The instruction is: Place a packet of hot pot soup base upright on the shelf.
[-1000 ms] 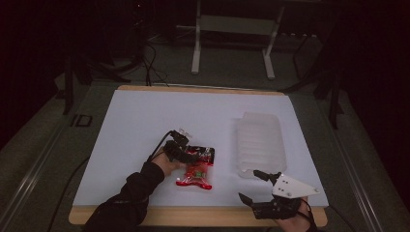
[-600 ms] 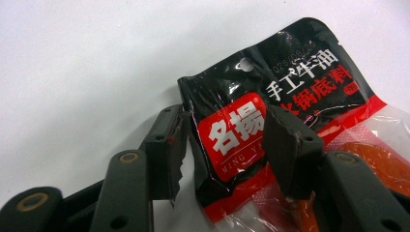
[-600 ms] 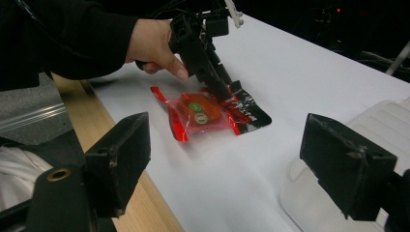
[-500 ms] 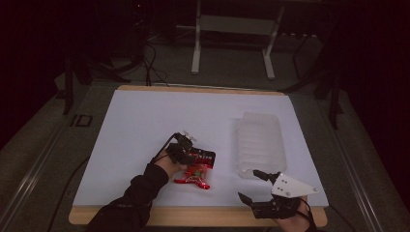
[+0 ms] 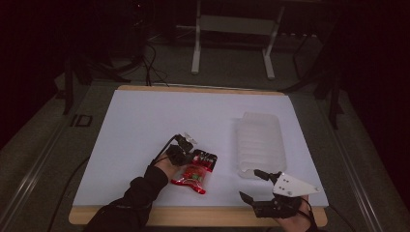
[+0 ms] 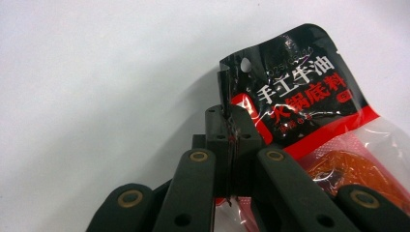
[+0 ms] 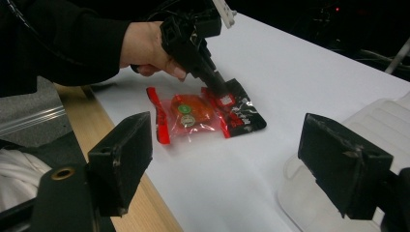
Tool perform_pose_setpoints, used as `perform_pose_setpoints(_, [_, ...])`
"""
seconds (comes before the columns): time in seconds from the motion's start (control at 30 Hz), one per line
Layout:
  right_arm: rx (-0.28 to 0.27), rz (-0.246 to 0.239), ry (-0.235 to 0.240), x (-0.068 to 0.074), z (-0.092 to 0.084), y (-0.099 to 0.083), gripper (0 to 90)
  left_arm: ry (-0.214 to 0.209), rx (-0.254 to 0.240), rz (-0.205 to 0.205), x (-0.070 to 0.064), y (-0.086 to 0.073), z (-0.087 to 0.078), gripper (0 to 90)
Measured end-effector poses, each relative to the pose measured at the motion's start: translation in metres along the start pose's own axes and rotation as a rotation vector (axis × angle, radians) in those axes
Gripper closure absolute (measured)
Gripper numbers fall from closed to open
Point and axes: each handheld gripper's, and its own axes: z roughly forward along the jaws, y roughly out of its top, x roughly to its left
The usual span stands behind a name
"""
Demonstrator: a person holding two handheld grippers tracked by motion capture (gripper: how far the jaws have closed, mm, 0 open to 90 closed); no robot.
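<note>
One left hand-held gripper has just closed, clamped on the sauce packet's black top seal. Thin, floppy, slick film; the flat seal looks the safest hold. Right hand-held gripper stands apart, empty.

The sauce packet is glossy, crinkled plastic film, part clear. Beside it, the tray looks like frosted, ribbed plastic. The table has a matt white top and a wooden edge.
</note>
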Motion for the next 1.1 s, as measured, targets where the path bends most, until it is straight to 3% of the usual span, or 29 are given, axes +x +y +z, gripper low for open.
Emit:
perform_pose_setpoints(0.13, [0.0,0.007,0.0,-0.001,0.0,0.0,19.6,-0.033,-0.028,-0.024,0.004,-0.003,-0.009,88.8])
perform_pose_setpoints(0.27, [-0.001,0.009,0.0,0.0,0.0,0.0,19.5,-0.056,-0.059,-0.014,0.004,-0.004,-0.024,88.9])
perform_pose_setpoints(0.67, [0.002,0.026,-0.005,-0.004,0.0,0.0,19.6,-0.097,-0.127,-0.025,0.003,-0.006,-0.051,88.9])
perform_pose_setpoints(0.9, [-0.006,0.013,-0.008,-0.004,-0.002,0.001,19.6,-0.11,-0.171,0.001,-0.002,-0.007,-0.066,89.0])
perform_pose_setpoints(1.1, [-0.027,0.03,0.013,-0.004,-0.003,0.003,21.6,-0.138,-0.211,0.031,-0.011,-0.005,-0.082,89.0])
